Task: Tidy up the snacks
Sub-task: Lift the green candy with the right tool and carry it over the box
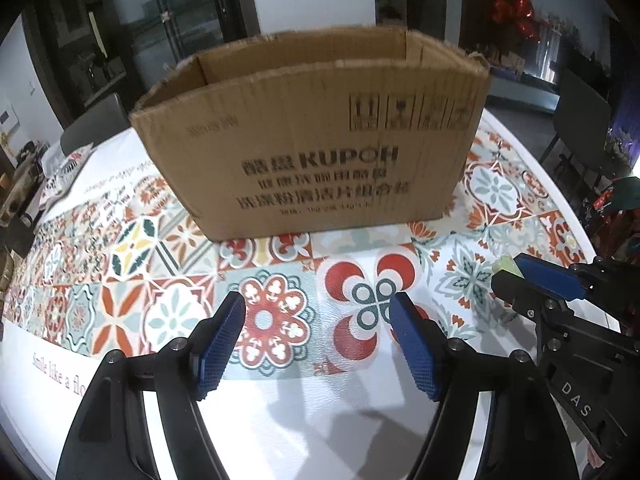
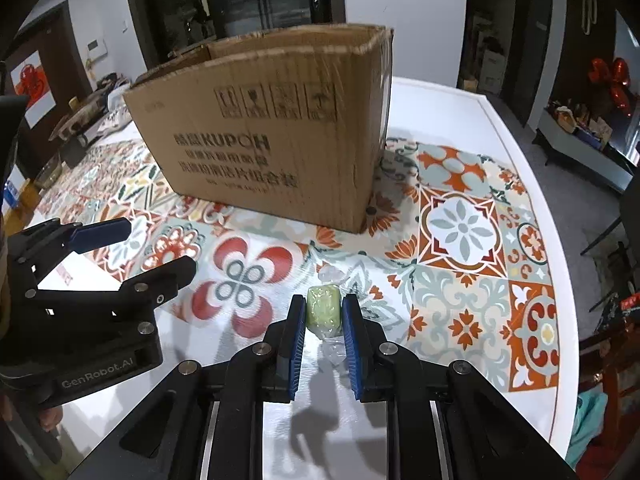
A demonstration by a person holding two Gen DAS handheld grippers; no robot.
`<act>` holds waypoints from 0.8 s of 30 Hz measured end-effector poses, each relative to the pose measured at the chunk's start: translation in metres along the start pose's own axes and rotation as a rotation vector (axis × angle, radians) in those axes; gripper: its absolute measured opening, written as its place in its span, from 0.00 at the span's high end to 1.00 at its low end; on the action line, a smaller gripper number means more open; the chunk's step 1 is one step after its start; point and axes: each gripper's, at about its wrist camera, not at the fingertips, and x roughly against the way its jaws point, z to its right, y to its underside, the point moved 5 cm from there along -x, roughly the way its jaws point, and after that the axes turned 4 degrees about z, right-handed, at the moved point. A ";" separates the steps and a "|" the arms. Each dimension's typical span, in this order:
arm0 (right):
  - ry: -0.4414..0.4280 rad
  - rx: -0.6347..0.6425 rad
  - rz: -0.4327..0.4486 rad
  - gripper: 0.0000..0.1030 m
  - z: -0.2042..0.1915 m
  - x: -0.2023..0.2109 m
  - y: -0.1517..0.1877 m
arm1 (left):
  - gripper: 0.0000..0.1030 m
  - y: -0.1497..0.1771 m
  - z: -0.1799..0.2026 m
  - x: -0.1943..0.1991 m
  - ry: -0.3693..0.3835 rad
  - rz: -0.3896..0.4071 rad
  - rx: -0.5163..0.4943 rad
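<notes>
An open brown cardboard box (image 1: 320, 148) printed KUPOH stands on the patterned tablecloth; it also shows in the right wrist view (image 2: 272, 132). My right gripper (image 2: 323, 312) is shut on a pale green snack in clear wrapper (image 2: 322, 311), held above the table in front of the box. That gripper also shows at the right of the left wrist view (image 1: 520, 276), with the snack's tip (image 1: 505, 265) peeking out. My left gripper (image 1: 318, 320) is open and empty over the cloth, in front of the box; it also shows at the left of the right wrist view (image 2: 148, 248).
The white table edge (image 2: 520, 152) curves along the right. Clutter and dishes (image 2: 80, 120) lie at the far left of the table. Dark chairs (image 1: 580, 128) stand beyond the table. The box's inside is hidden.
</notes>
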 end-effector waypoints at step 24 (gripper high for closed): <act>0.009 -0.026 0.207 0.81 -0.031 0.068 -0.061 | 0.28 -0.052 -0.043 0.080 -0.037 0.236 -0.003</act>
